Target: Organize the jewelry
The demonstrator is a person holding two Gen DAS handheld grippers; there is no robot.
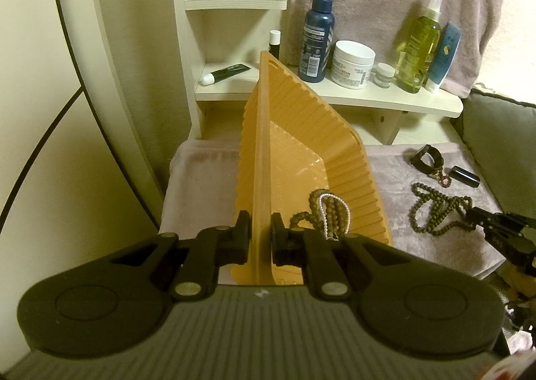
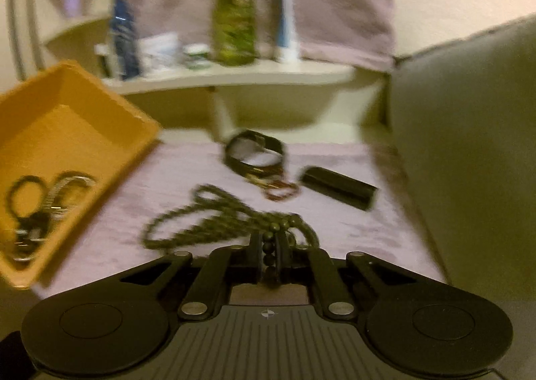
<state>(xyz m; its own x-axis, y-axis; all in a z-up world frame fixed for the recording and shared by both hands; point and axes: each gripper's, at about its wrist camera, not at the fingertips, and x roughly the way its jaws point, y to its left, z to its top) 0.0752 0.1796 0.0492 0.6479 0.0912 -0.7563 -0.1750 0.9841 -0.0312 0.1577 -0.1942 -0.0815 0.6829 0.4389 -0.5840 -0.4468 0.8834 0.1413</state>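
My left gripper is shut on the near rim of an orange tray, which is tilted up on its side. Brown beads and a pearl strand lie in the tray. The tray also shows at the left of the right wrist view. My right gripper is shut on a long brown bead necklace that lies on the pink cloth; the necklace also shows in the left wrist view.
A black watch, a small red bracelet and a black tube lie on the cloth beyond the necklace. A shelf behind holds bottles and jars. A grey cushion stands at the right.
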